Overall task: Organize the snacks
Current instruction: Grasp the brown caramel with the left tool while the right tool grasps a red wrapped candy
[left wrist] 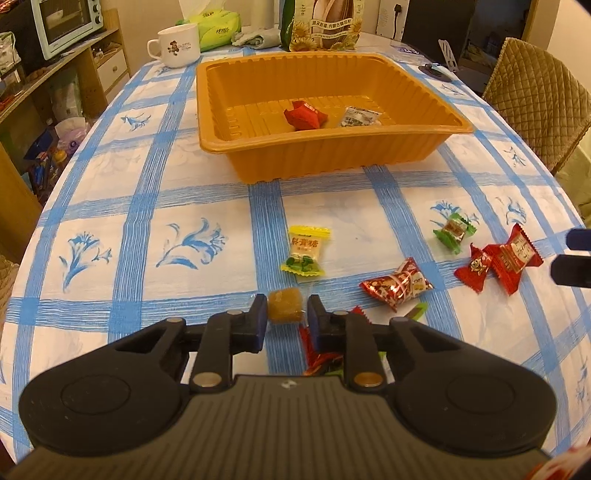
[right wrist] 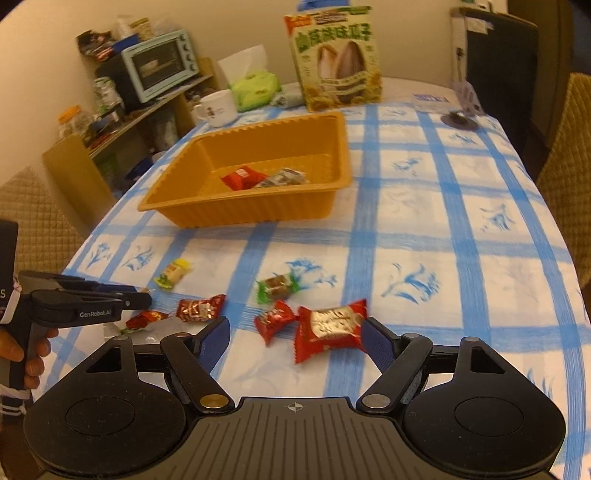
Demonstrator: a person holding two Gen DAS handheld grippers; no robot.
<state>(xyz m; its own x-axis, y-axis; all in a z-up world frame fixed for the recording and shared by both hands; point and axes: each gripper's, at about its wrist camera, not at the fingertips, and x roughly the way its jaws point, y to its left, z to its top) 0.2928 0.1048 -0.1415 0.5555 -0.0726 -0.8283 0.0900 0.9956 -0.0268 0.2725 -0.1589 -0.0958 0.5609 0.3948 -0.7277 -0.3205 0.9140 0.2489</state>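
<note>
An orange tray (left wrist: 406,142) (right wrist: 258,216) stands mid-table holding a red snack (left wrist: 304,115) (right wrist: 240,177) and a silver packet (left wrist: 360,117) (right wrist: 284,178). My left gripper (left wrist: 285,308) (right wrist: 147,297) is shut on a brown candy (left wrist: 284,305) just above the cloth. My right gripper (right wrist: 295,336) is open around a large red packet (right wrist: 330,330) (left wrist: 515,254) and a small red candy (right wrist: 274,320) (left wrist: 476,266). A yellow candy (left wrist: 304,251) (right wrist: 173,272), a green candy (left wrist: 453,230) (right wrist: 277,287) and a red foil candy (left wrist: 397,282) (right wrist: 199,308) lie loose.
A sunflower seed bag (left wrist: 321,24) (right wrist: 338,59), white mug (left wrist: 177,46) (right wrist: 218,108) and green tissue pack (left wrist: 216,27) (right wrist: 255,88) stand behind the tray. Padded chairs (left wrist: 539,99) (right wrist: 569,166) flank the table. More wrappers (left wrist: 321,360) lie under my left gripper.
</note>
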